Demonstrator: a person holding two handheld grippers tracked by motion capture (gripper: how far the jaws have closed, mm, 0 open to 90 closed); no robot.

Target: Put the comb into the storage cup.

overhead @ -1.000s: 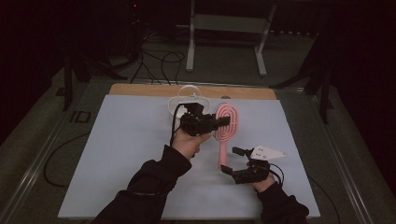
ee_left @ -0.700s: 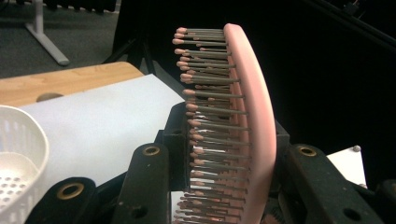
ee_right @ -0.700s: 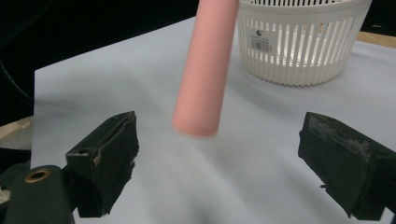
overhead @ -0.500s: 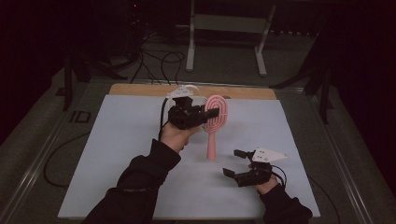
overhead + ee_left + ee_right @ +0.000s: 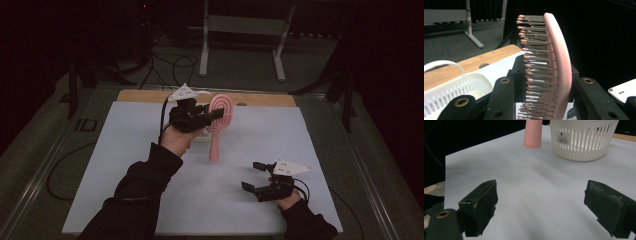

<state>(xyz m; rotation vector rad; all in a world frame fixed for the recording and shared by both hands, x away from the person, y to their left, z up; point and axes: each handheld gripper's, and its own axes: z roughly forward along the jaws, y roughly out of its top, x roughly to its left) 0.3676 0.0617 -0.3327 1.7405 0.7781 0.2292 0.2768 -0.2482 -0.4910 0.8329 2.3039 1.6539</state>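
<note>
hairbrush (image 5: 220, 112): pink, grey pink-tipped bristles
basket (image 5: 584, 138): white, slatted
tongs (image 5: 544, 207): black
worktop (image 5: 150, 160): pale blue-white sheet, wooden edge

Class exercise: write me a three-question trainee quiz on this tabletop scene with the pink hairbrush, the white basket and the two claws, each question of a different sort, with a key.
1. True or false: the left claw is shut on the pink hairbrush.
2. The brush handle hangs: A) downward, B) level, C) upward?
3. Fill in: the right claw has its jaws ____ above the white sheet.

Key: 1 true; 2 A; 3 open. The white basket stands beside the handle end.
</note>
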